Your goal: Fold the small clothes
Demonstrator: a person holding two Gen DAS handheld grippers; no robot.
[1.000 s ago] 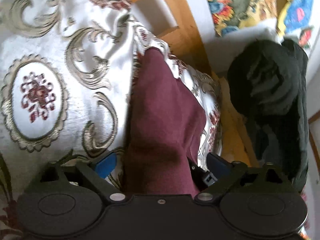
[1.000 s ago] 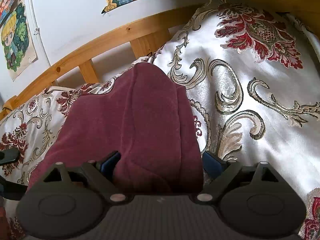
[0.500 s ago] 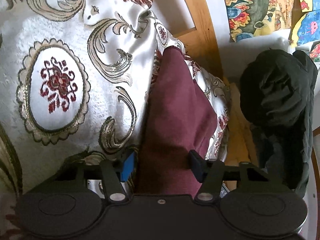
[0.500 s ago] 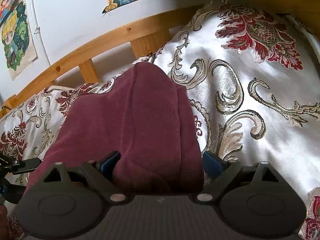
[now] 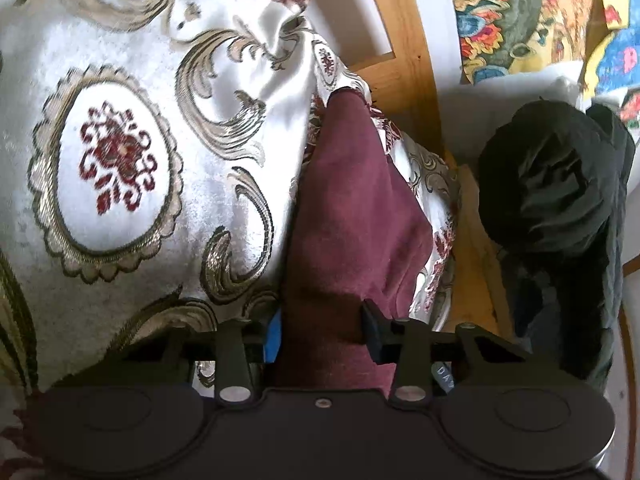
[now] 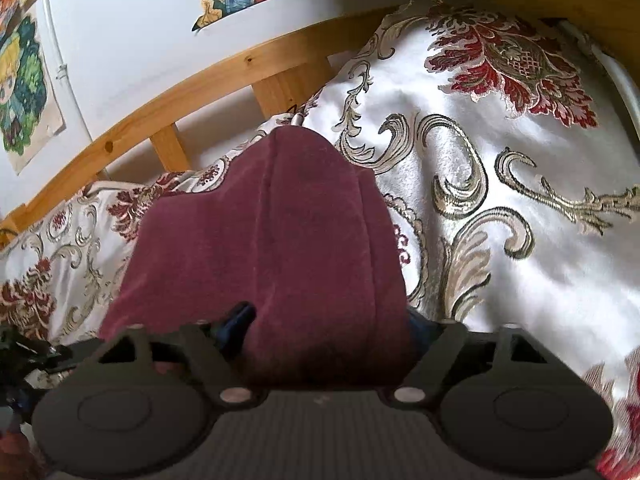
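Note:
A maroon garment (image 5: 352,216) lies along the bed's patterned white cover (image 5: 120,160), near its edge. My left gripper (image 5: 320,330) has closed in on the garment's near end; its fingers press the cloth from both sides. In the right wrist view the same maroon garment (image 6: 280,232) is draped over my right gripper (image 6: 328,332) and hides the fingertips. The right fingers stand wide, with cloth bunched between them.
A wooden bed rail (image 5: 412,60) runs behind the cover; it also shows in the right wrist view (image 6: 200,92). A black garment (image 5: 560,200) hangs at the right. Colourful pictures (image 6: 24,80) hang on the white wall. The left gripper's tip (image 6: 24,352) shows at the far left.
My left gripper's fingers have closed from wide apart onto the maroon garment, and the left view has shifted over the cover. The right gripper has moved little.

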